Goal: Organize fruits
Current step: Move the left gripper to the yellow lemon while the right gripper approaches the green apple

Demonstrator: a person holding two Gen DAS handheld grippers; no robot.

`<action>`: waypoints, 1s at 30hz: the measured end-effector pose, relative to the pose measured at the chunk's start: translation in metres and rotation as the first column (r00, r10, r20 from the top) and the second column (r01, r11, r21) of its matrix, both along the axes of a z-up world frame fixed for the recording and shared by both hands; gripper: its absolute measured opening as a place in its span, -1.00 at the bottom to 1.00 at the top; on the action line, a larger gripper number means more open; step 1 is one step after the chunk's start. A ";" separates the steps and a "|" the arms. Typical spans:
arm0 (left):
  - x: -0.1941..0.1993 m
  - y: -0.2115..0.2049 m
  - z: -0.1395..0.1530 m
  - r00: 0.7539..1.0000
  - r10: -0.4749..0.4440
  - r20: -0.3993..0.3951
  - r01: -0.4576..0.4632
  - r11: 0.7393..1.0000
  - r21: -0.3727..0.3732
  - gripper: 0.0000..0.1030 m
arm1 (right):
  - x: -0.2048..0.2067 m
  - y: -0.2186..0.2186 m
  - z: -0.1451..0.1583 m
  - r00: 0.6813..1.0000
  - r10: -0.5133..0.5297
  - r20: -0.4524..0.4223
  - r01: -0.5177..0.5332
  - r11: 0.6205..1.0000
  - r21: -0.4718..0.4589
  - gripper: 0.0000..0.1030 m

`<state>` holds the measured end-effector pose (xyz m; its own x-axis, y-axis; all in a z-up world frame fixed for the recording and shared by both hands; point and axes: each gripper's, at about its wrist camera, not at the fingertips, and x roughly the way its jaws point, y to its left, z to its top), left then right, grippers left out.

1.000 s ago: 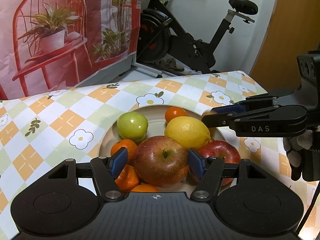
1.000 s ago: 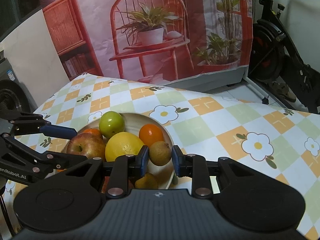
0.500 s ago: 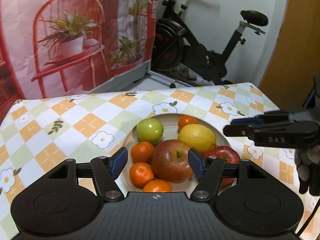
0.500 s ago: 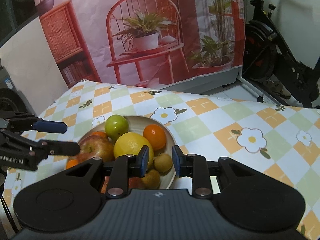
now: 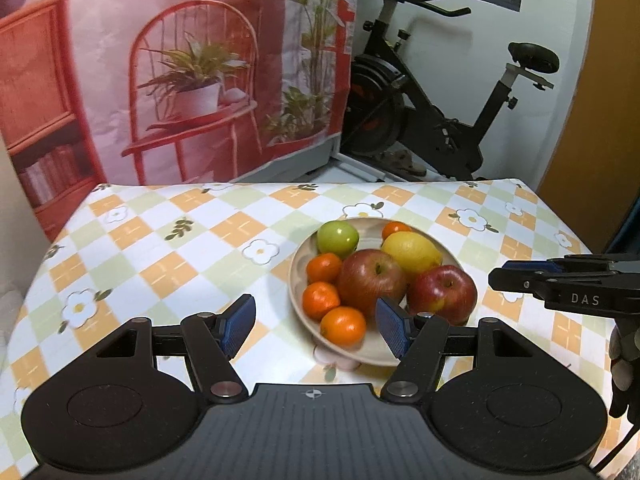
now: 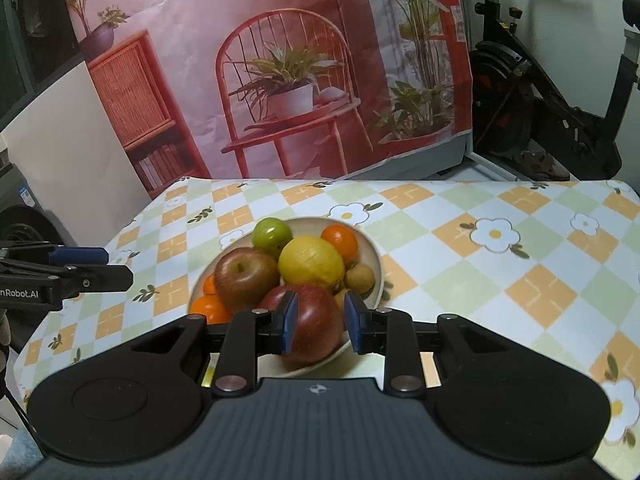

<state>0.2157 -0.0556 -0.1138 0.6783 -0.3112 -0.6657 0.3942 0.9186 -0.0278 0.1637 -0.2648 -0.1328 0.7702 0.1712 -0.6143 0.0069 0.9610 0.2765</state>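
Note:
A beige bowl (image 5: 298, 276) (image 6: 372, 254) on the checked tablecloth holds two red apples (image 5: 370, 282) (image 5: 442, 290), a lemon (image 5: 412, 250) (image 6: 310, 260), a green apple (image 5: 337, 236) (image 6: 271, 233), several tangerines (image 5: 343, 326) and small brown fruits (image 6: 359, 278). My left gripper (image 5: 316, 326) is open and empty, above the table at the bowl's near left. My right gripper (image 6: 318, 326) is open with a narrower gap and empty, held above the near red apple (image 6: 312, 324). Each gripper shows from the side in the other view (image 5: 560, 284) (image 6: 60, 270).
The flowered tablecloth (image 5: 160, 264) covers the whole table; its far edge meets a red printed backdrop (image 5: 180, 80). An exercise bike (image 5: 440, 112) stands behind at the right. A white wall and dark appliance (image 6: 24, 220) lie left.
Both grippers have pulled back and up from the bowl, so more table shows. The small brown fruit between the right fingers now lies in the bowl. The right gap is slightly wider.

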 end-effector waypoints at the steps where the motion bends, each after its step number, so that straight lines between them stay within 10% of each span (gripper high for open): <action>1: -0.004 0.002 0.001 1.000 0.006 0.002 -0.006 1.000 0.001 0.34 | -0.004 0.003 0.000 1.000 -0.001 0.002 0.001 1.000 0.004 -0.43; 30: -0.045 0.019 -0.001 0.996 0.084 -0.007 -0.084 0.996 0.014 0.35 | -0.053 0.035 0.010 1.000 -0.015 -0.001 0.015 1.000 -0.015 -0.43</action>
